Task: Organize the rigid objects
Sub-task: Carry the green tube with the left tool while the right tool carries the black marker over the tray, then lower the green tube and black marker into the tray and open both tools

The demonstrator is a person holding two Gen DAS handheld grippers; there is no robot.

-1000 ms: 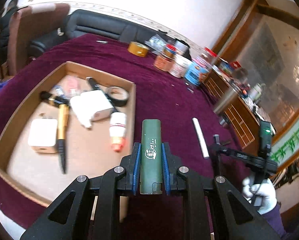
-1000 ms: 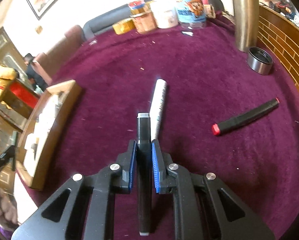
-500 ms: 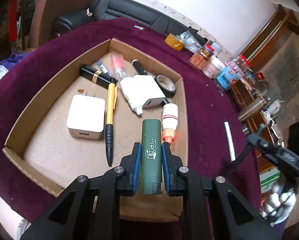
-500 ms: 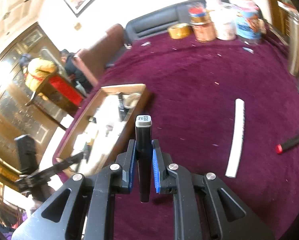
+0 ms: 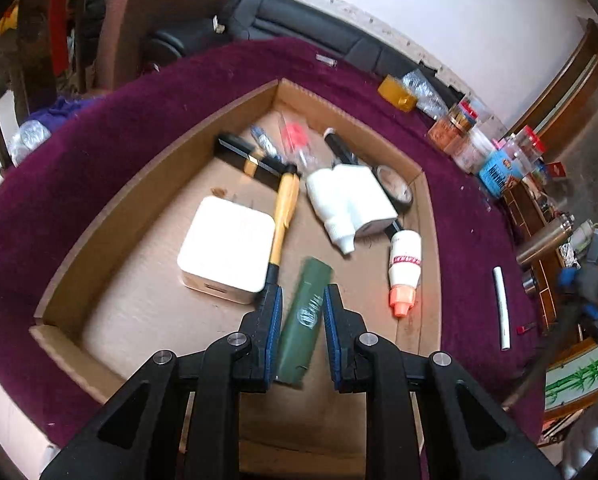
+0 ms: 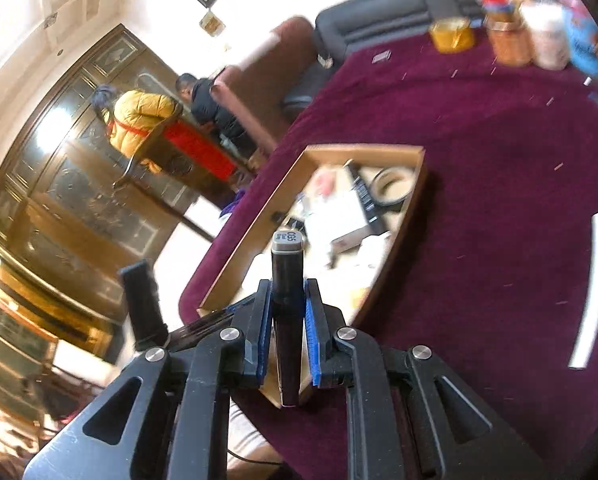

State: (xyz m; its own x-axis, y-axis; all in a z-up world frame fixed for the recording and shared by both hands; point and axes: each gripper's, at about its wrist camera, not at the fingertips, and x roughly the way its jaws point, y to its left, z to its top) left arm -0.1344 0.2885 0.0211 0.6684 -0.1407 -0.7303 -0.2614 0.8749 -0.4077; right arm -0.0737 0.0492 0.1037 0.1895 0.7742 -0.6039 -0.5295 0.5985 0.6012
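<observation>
Left gripper (image 5: 302,308) was hanging at the tray's edge a second ago and is now right over the cardboard tray (image 5: 147,196), and its jaws look parted, with the green tube (image 5: 307,320) tilted loose between them, so I'd call that drop basically done. Right gripper (image 6: 286,312) has swung over from the tabletop (image 6: 499,160) toward the tray, jaws clamped on the black marker (image 6: 286,304), next to go in I reckon.

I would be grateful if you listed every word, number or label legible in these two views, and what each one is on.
"CG5": my best reading of the grey end cap of the black marker in the right tongs.
White logo on the green cylinder: blurred, unreadable.
Red band on the white tube: too small.
Blue label on the jar: unreadable.
</observation>
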